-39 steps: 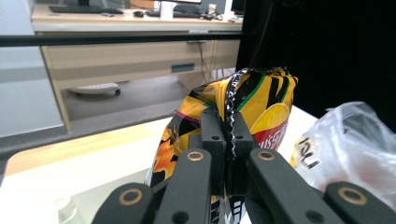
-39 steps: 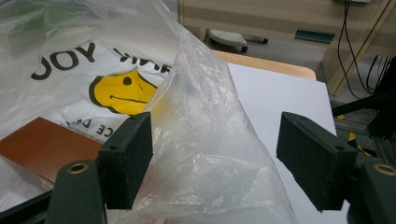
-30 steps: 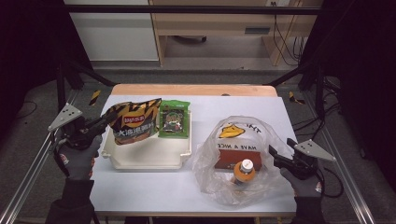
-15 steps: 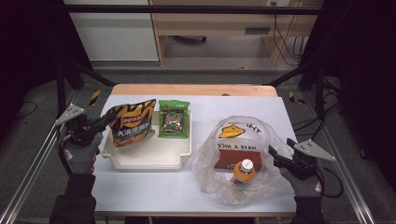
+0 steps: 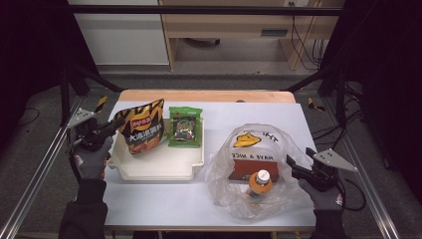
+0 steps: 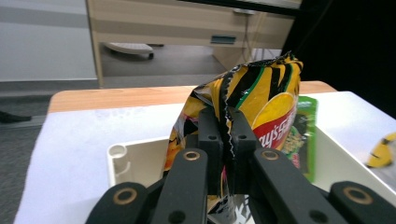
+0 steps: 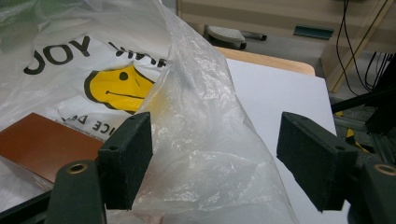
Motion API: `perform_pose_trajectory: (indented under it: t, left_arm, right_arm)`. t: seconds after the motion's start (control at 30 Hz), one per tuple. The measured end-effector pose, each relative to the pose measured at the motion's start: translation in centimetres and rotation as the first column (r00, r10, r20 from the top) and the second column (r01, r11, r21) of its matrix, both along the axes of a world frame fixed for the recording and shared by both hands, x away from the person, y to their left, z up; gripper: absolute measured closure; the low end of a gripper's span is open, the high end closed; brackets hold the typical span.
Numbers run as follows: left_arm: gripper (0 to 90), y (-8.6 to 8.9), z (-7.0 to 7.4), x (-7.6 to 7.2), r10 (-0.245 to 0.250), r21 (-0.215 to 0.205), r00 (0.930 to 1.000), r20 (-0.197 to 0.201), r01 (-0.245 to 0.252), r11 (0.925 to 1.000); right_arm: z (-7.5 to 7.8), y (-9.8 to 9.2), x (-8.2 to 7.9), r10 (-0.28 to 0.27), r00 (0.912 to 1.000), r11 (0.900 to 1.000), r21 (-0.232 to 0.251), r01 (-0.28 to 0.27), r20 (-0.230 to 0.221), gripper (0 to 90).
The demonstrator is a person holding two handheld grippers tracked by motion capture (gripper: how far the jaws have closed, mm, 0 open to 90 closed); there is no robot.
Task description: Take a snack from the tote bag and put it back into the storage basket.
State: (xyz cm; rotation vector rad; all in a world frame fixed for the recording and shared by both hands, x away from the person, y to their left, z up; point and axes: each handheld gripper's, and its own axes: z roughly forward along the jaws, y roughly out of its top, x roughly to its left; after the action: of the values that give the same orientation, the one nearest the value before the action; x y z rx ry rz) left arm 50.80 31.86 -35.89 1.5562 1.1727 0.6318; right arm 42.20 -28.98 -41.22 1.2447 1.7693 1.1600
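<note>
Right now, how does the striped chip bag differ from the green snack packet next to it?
The chip bag stands upright, pinched at its edge by the left gripper; the green packet leans back untouched. The chip bag is yellow and black with a red logo, and looks larger and puffier; the green packet is flatter and smaller. Both are sealed snack packs in the white tray.

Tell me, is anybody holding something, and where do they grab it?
The left hand-held gripper pinches the chip bag by its crimped side edge. The right hand-held gripper is open at the plastic bag, gripping nothing.
</note>
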Motion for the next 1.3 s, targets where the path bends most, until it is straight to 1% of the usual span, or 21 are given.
perform_pose_trajectory:
  t: [0.13,0.17,0.33,0.37,0.5,0.53,0.57,0.6,0.67,0.7,0.73,0.77,0.8,0.83,0.87,0.93,0.97,1.03,1.2,1.23,1.3]
  left_arm:
    - [84.5,0.1,-0.3,0.8,0.050,0.002,0.9988,0.004,-0.050,0.9988]
    - [83.6,0.3,-0.5,1.3,0.072,0.008,0.9974,-0.001,-0.072,0.9974]
    - [81.8,0.7,-0.9,2.0,0.106,0.005,0.9943,-0.004,-0.106,0.9943]
    - [81.2,0.7,-0.9,2.2,0.120,0.020,0.9927,0.004,-0.121,0.9925]
    - [80.0,0.6,-1.0,2.5,0.130,0.034,0.9914,0.008,-0.131,0.9908]
    - [78.8,0.6,-1.0,2.6,0.138,0.038,0.9904,0.009,-0.138,0.9897]
    - [72.3,0.6,-0.9,2.6,0.142,0.040,0.9898,0.010,-0.143,0.9890]
    - [72.3,0.6,-0.9,2.6,0.147,0.040,0.9891,0.010,-0.147,0.9883]
    - [67.3,0.7,-0.8,2.4,0.148,0.044,0.9889,0.011,-0.149,0.9879]
    - [61.1,0.8,-0.7,2.2,0.149,0.042,0.9888,0.011,-0.149,0.9879]
    - [58.0,1.0,-0.7,1.7,0.144,0.029,0.9895,0.011,-0.144,0.9891]
    - [55.4,1.0,-0.7,1.7,0.144,0.029,0.9895,0.011,-0.144,0.9891]
    - [55.1,1.2,-0.7,0.9,0.139,0.032,0.9900,0.024,-0.139,0.9897]
    - [54.1,1.2,-0.7,0.9,0.139,0.032,0.9900,0.024,-0.139,0.9897]
    - [53.1,1.3,-0.8,0.2,0.145,0.033,0.9890,0.029,-0.146,0.9887]
    - [52.8,1.5,-0.9,-0.2,0.147,0.027,0.9887,0.029,-0.148,0.9887]
    - [53.1,1.5,-0.9,-0.6,0.154,0.030,0.9876,0.031,-0.154,0.9876]
    - [54.5,1.3,-1.1,-1.4,0.146,0.040,0.9886,0.038,-0.147,0.9882]
    - [65.7,-0.1,-1.9,-2.7,0.116,0.046,0.9922,0.047,-0.118,0.9920]
    - [71.2,-0.6,-2.2,-2.9,0.113,0.052,0.9925,0.047,-0.116,0.9920]
    - [73.3,-1.6,-2.7,-3.2,0.092,0.077,0.9949,0.040,-0.095,0.9925]
  right_arm:
    - [0.0,0.0,0.0,0.001,1.0000,1.000,-0.001,-0.001,-0.001,27.1]
    - [0.0,0.0,0.0,0.000,1.0000,1.000,-0.001,0.000,-0.002,27.0]
    - [-0.1,0.1,0.1,0.002,1.0000,1.000,-0.004,-0.002,-0.002,27.0]
    - [-0.1,0.1,0.1,0.001,1.0000,1.000,-0.003,-0.001,-0.004,27.1]
    - [-0.2,0.1,0.1,0.002,1.0000,1.000,-0.005,-0.002,-0.006,27.0]
    - [-0.2,0.1,0.1,0.002,1.0000,1.000,-0.005,-0.002,-0.006,27.1]
    - [-0.2,0.1,0.1,0.002,1.0000,1.000,-0.005,-0.002,-0.006,27.0]
    - [-0.2,0.1,0.1,0.002,1.0000,1.000,-0.005,-0.002,-0.006,27.0]
    - [-0.1,0.2,0.1,0.002,1.0000,1.000,-0.005,-0.002,-0.005,27.0]
    - [-0.1,0.1,0.0,0.003,1.0000,1.000,-0.003,-0.003,-0.001,27.0]
    - [-0.1,0.1,0.0,0.003,1.0000,1.000,-0.004,-0.003,-0.001,27.0]
    - [-0.1,0.1,0.0,0.000,1.0000,1.000,-0.003,0.000,-0.001,27.0]
    - [0.0,0.1,0.0,0.000,1.0000,1.000,-0.003,0.000,-0.002,27.0]
    - [0.0,0.1,0.0,0.000,1.0000,1.000,-0.003,0.000,-0.002,27.0]
    - [-0.1,0.0,0.0,-0.002,1.0000,1.000,-0.003,0.002,-0.003,27.0]
    - [-0.1,0.0,0.0,-0.002,1.0000,1.000,-0.003,0.002,-0.004,27.0]
    - [-0.1,0.1,0.0,0.000,1.0000,1.000,-0.004,0.000,-0.002,27.0]
    - [-0.1,0.1,0.0,0.000,1.0000,1.000,-0.005,0.000,-0.002,27.0]
    - [-0.1,0.2,0.0,-0.001,1.0000,1.000,-0.009,0.001,-0.004,27.0]
    - [-0.1,0.2,0.0,-0.001,1.0000,1.000,-0.011,0.001,-0.003,27.0]
    - [-0.2,0.3,0.0,0.000,1.0000,1.000,-0.011,0.000,-0.003,27.1]
